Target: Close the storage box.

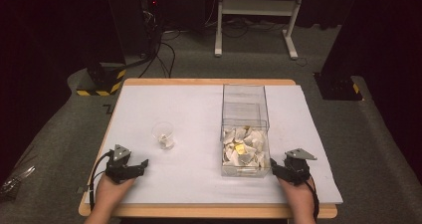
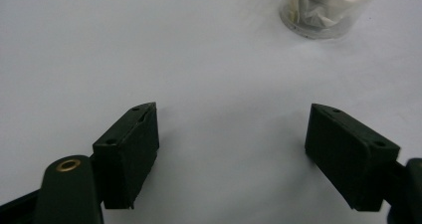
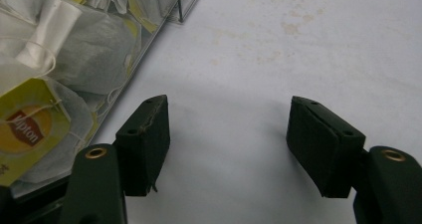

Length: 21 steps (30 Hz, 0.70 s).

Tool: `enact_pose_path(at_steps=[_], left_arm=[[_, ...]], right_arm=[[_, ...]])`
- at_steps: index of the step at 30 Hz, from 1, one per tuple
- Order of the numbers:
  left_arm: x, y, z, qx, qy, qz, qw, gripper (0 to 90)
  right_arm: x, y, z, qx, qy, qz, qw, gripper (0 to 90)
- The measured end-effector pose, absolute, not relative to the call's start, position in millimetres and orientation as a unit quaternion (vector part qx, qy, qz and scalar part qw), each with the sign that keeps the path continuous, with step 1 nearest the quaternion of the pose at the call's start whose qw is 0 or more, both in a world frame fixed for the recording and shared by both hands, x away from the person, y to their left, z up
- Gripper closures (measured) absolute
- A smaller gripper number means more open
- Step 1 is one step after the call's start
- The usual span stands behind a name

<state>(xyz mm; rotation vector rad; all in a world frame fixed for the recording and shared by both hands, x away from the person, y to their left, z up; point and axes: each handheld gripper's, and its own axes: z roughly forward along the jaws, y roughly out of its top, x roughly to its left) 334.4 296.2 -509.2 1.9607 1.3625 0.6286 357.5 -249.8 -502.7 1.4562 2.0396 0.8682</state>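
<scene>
Left tongs: I have the left tongs [image 1: 143, 164] resting low on the near left of the tabletop [image 1: 189, 109], jaws spread wide with nothing between them; in the left gripper view I see bare white surface in the gap.
Right tongs: my right tongs [image 1: 273, 170] sit at the near right, just beside the near right corner of the clear box [image 1: 245, 129], jaws spread and empty; the right gripper view shows white surface between the pads.
Hands: the person's left hand [image 1: 110, 191] and right hand [image 1: 298, 196] come in from the bottom edge, each wrapped round its tool.
Clear box: a tall see-through bin, standing right of the tabletop's middle, its long side running away from me.
Tea bags: a heap of white tea bags [image 1: 245, 148] fills the near half of the box; one yellow tag [image 1: 240, 149] lies on top. In the right gripper view I read a yellow Lipton tag [image 3: 27, 127] pressed against the box wall, left of my left jaw.
Cup: a small clear cup [image 1: 163, 134] stands upright left of the box and well apart from it, ahead of my left tongs, with something white [image 1: 165, 142] inside; I can't tell exactly what it is.
Tabletop cover: faint brownish stains [image 3: 293, 22] show on the white sheet ahead of the right tongs.
</scene>
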Motion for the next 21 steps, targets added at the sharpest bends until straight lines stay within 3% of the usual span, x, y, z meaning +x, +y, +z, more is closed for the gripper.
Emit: enact_pose_path(at_steps=[21], left_arm=[[334,297,-509,0.747,0.525,0.231,0.335,21.0]], right_arm=[[339,-260,-489,0.534,0.726,0.34,0.27,25.9]])
